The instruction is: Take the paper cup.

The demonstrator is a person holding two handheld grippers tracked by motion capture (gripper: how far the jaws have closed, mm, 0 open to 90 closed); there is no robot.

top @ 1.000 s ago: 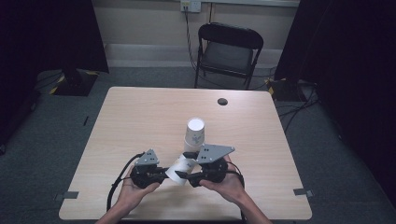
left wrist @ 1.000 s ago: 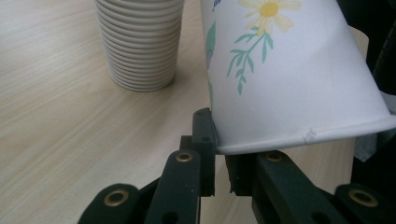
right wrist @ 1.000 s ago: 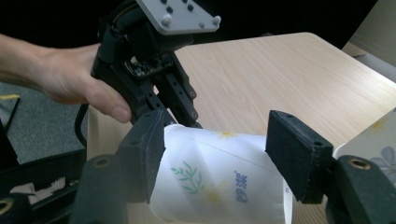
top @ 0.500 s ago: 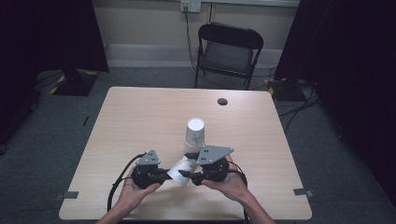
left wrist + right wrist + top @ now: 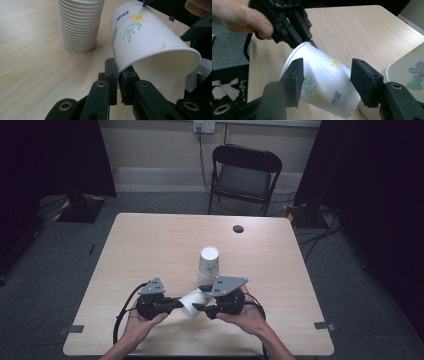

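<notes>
Paper cup [image 5: 192, 303] lies sideways, clamped between left gripper [image 5: 176, 303] and right gripper [image 5: 196, 307].

This looks like a recording room or lab set up for filming. Black curtains [image 5: 370, 195] hang on both sides, grey carpet [image 5: 60, 270] covers the floor, and cables [image 5: 315, 227] trail across it toward a wall socket [image 5: 204, 126]. A plain wooden worktop [image 5: 150, 250] stands alone, with a black folding chair [image 5: 245, 175] behind it and tape marks [image 5: 321, 325] beside it.
</notes>
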